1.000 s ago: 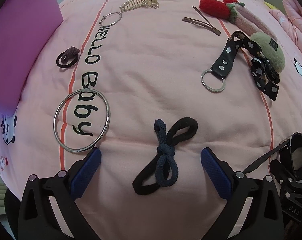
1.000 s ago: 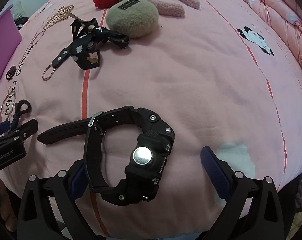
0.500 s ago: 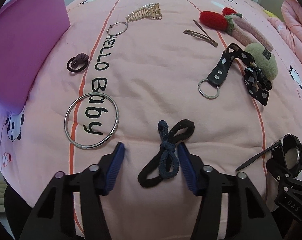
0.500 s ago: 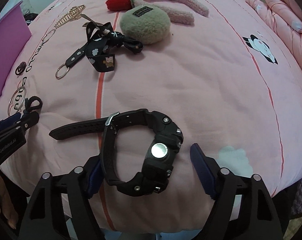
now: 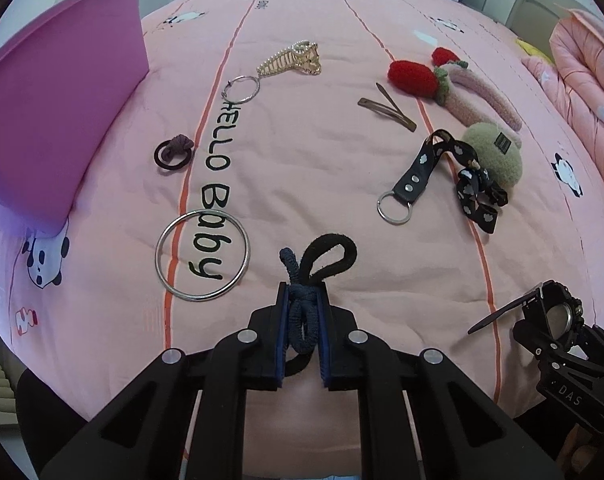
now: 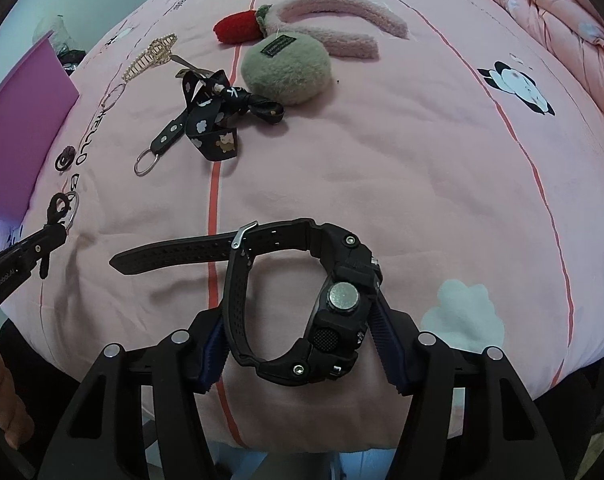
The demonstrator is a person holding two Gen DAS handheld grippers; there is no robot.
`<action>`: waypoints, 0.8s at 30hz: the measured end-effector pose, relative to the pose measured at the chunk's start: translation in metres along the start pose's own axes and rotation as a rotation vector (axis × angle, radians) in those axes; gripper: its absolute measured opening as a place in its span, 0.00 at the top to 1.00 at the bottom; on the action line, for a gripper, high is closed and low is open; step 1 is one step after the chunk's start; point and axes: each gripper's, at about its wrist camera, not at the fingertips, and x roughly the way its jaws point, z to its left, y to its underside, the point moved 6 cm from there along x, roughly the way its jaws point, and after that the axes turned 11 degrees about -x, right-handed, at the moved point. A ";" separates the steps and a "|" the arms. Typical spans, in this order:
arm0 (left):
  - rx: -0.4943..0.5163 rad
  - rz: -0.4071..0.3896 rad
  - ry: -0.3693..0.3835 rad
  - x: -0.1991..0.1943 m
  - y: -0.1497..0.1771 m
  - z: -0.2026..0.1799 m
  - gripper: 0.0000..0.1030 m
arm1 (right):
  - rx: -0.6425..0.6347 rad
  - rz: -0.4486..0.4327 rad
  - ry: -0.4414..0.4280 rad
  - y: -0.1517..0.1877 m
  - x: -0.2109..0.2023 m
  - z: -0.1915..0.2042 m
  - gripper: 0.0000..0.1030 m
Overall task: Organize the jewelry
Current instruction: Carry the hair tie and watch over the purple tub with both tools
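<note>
A navy hair tie knotted with a black one (image 5: 322,256) sits between the blue pads of my left gripper (image 5: 304,296), which is shut on the knot; the loops stick out ahead, just above the pink bedspread (image 5: 322,160). The same gripper (image 6: 56,232) shows at the left edge of the right wrist view. My right gripper (image 6: 298,316) has its jaws closing around a chunky black watch (image 6: 342,300). One pad touches the strap, the other the case. The strap's tail points left.
A pink bin (image 5: 54,112) stands at the left. On the bedspread lie a silver bangle (image 5: 202,254), a small brown hair tie (image 5: 174,152), a thin ring (image 5: 242,89), a gold claw clip (image 5: 290,60), brown snap clips (image 5: 386,108), a black lanyard (image 5: 422,168), a green plush (image 5: 494,152) and a strawberry headband (image 5: 414,74).
My left jaws went from wide open to shut on the knotted hair ties and rose a little. My right jaws narrowed onto the watch and lifted slightly.
</note>
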 end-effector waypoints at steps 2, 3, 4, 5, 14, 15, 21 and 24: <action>-0.005 -0.017 0.004 -0.007 -0.006 0.001 0.88 | -0.001 -0.017 0.001 -0.001 -0.006 0.000 0.42; -0.007 -0.027 0.006 -0.011 -0.008 0.001 0.88 | -0.002 -0.028 0.005 -0.002 -0.010 0.000 0.42; -0.010 -0.035 0.010 -0.014 -0.011 0.001 0.88 | -0.004 -0.036 0.009 -0.004 -0.013 0.001 0.42; -0.012 -0.042 0.012 -0.018 -0.014 0.002 0.88 | -0.006 -0.045 0.009 -0.007 -0.016 0.002 0.42; -0.037 -0.125 0.021 -0.060 -0.038 0.013 0.88 | -0.064 -0.161 0.014 -0.042 -0.064 0.023 0.42; -0.045 -0.133 0.024 -0.065 -0.042 0.016 0.88 | -0.073 -0.175 0.011 -0.048 -0.070 0.027 0.42; -0.090 -0.165 0.030 -0.098 -0.061 0.033 0.88 | -0.139 -0.246 -0.025 -0.087 -0.102 0.061 0.42; -0.125 -0.185 0.030 -0.118 -0.075 0.046 0.88 | -0.185 -0.281 -0.057 -0.111 -0.117 0.086 0.42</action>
